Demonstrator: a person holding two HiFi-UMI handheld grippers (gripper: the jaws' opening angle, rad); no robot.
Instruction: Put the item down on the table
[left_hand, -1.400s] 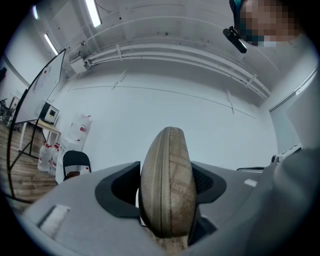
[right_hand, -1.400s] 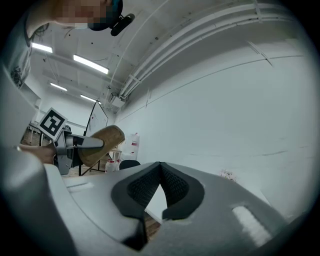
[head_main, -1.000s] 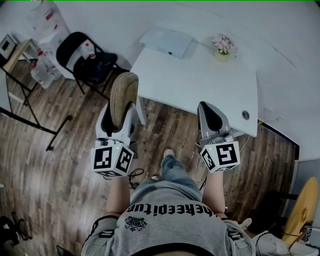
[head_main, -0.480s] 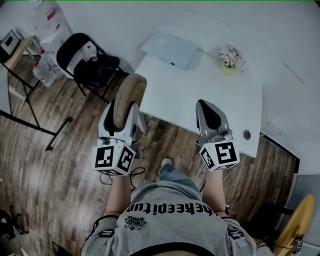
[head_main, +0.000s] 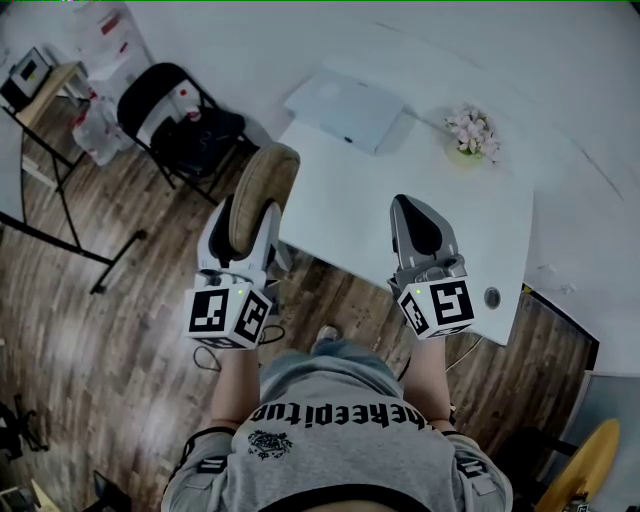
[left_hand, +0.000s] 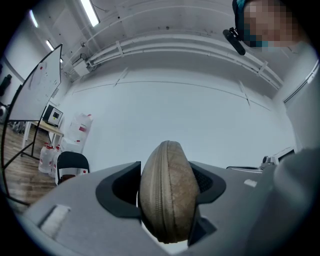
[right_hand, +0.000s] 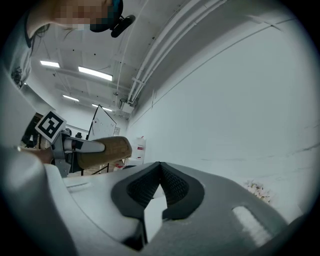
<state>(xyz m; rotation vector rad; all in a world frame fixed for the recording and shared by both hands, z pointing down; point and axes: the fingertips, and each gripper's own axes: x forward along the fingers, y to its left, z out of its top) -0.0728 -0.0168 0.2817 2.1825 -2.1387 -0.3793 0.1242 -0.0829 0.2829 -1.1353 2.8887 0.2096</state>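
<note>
The left gripper (head_main: 248, 218) pinches a tan zippered pouch (left_hand: 167, 194) between its two jaws. In the left gripper view the pouch stands on edge, filling the gap between the dark pads, its zipper seam running up the side that faces the camera. In the head view the pouch sits left of centre, its far end reaching the near left edge of the white table (head_main: 400, 175), while most of it appears to hang over the wooden floor (head_main: 120, 330). It is in the air and touches no surface.

The right gripper (head_main: 417, 222) is at the centre right of the head view, over the table's near edge. Its jaws are pressed together tip to tip with nothing between them.

The table's near half looks bare. A flat white box (head_main: 345, 105) lies at its far left corner and a pot of pink flowers (head_main: 472, 132) stands near the far right. A cable hole (head_main: 491, 297) shows at the near right corner. A black folding chair (head_main: 175, 120) stands well to the left, in the upper left of the frame.

By the look of it the task is partway through: the pouch is gripped and brought to the table's edge, but not set down. Left to do is to carry it over the bare top, lower it until it rests there, then spread the jaws.
</note>
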